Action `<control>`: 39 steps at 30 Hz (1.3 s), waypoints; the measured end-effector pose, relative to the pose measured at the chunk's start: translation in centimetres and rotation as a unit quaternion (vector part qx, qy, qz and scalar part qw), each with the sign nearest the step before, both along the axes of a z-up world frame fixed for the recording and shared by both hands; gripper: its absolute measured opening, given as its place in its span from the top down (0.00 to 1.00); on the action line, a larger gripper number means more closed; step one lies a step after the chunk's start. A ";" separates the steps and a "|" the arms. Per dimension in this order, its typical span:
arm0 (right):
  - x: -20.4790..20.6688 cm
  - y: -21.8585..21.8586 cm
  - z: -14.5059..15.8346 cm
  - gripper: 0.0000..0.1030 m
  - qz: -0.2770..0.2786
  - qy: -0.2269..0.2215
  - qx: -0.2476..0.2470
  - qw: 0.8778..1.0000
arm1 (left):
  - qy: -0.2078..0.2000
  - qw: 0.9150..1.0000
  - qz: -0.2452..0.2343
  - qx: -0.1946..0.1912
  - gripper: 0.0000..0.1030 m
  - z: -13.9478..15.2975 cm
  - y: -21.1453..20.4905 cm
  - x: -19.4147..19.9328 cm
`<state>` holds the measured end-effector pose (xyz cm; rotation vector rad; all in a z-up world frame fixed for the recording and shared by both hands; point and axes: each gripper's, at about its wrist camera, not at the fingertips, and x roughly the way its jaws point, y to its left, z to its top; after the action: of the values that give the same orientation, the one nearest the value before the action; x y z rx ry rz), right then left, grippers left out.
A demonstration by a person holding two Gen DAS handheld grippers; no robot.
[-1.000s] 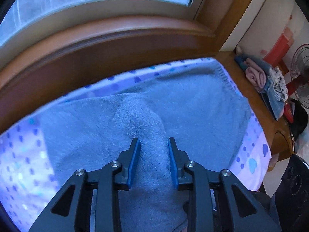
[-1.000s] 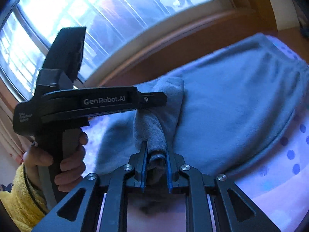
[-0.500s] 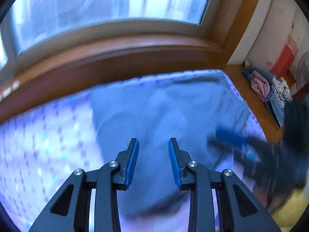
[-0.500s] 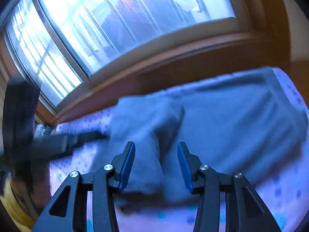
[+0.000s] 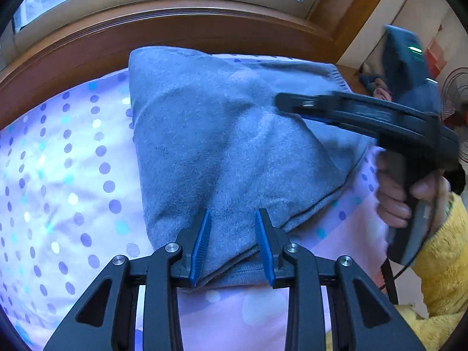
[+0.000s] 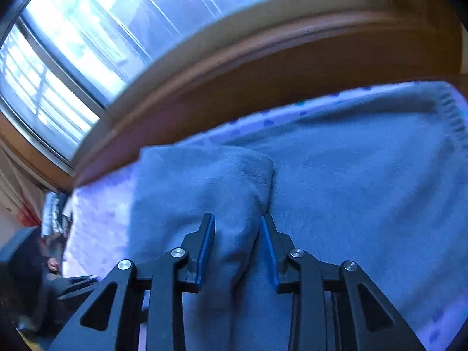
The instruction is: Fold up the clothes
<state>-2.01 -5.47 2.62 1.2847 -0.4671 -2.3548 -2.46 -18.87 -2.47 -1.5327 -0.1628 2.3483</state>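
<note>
- Jaws of the left gripper stand apart over the near edge of the grey garment; nothing pinched
- Right gripper is closing around a raised fold; pads not yet pressing
- Garment lies on the dotted sheet, stretching toward the window

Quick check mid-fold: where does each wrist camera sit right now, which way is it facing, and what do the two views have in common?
Left wrist: sits on the left gripper, looks down at the grey garment on the dotted sheet, window beyond; shows the right gripper, the hand that holds it and a yellow sleeve.
Right wrist: sits on the right gripper, its jaws closing around a raised fold of the garment, window behind.
Shared: garment, sheet, wooden window ledge.
</note>
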 end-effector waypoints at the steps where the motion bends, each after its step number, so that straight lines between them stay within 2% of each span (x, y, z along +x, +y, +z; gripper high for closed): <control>1: 1.1 -0.1 0.7 0.68 0.007 0.007 0.000 1.000 | -0.002 1.000 -0.001 0.004 0.69 0.1 -0.2 0.0; 4: 4.8 -0.7 1.7 0.69 0.020 0.032 0.023 0.999 | 0.003 1.000 -0.007 0.015 0.69 0.7 -0.5 0.2; 9: 6.2 -2.5 0.0 0.68 0.024 0.048 0.067 0.996 | 0.038 0.997 -0.059 0.024 0.69 3.1 1.4 -3.2; 12: 6.3 -3.2 -2.1 0.68 0.024 0.040 0.100 0.994 | 0.031 0.995 -0.081 0.045 0.69 2.5 3.5 -7.4; 17: 7.0 -2.3 -3.4 0.68 0.003 0.034 0.101 0.994 | 0.002 0.998 -0.060 0.033 0.70 -1.0 4.3 -11.5; 21: 6.8 -2.8 -2.8 0.68 0.006 0.031 0.124 0.992 | 0.000 0.998 -0.042 0.055 0.73 0.0 2.6 -11.0; 24: 7.7 -4.3 -1.1 0.64 0.002 0.055 0.152 0.987 | 0.033 0.999 -0.021 0.025 0.72 2.1 0.2 -9.8; 26: 8.5 -5.8 0.3 0.50 0.013 0.082 0.164 0.983 | 0.043 0.999 -0.001 0.019 0.71 3.0 -2.2 -9.2; 28: 9.6 -8.2 1.4 0.43 0.037 0.112 0.174 0.978 | 0.038 0.999 0.015 0.029 0.65 3.1 -4.4 -8.9; 30: 10.5 -10.8 1.7 0.39 0.068 0.138 0.180 0.972 | 0.032 0.998 0.029 0.035 0.58 2.7 -6.3 -8.5; 31: 10.9 -12.0 1.6 0.36 0.081 0.147 0.184 0.969 | 0.028 0.998 0.033 0.037 0.57 2.2 -6.8 -8.5; 34: 10.9 -15.3 0.2 0.35 0.110 0.156 0.216 0.958 | -0.001 0.998 0.041 0.054 0.57 0.1 -7.7 -9.0; 36: 10.6 -16.7 -1.1 0.35 0.114 0.153 0.238 0.952 | -0.013 0.996 0.036 0.083 0.57 -1.0 -7.9 -9.2; 39: 10.3 -17.1 -2.7 0.34 0.105 0.140 0.257 0.950 | -0.025 0.991 0.030 0.125 0.57 -2.3 -8.4 -9.4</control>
<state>8.25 -22.56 -0.05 1.0983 0.3804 -2.4988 -11.82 -27.25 -4.77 -1.4824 -0.5013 2.2342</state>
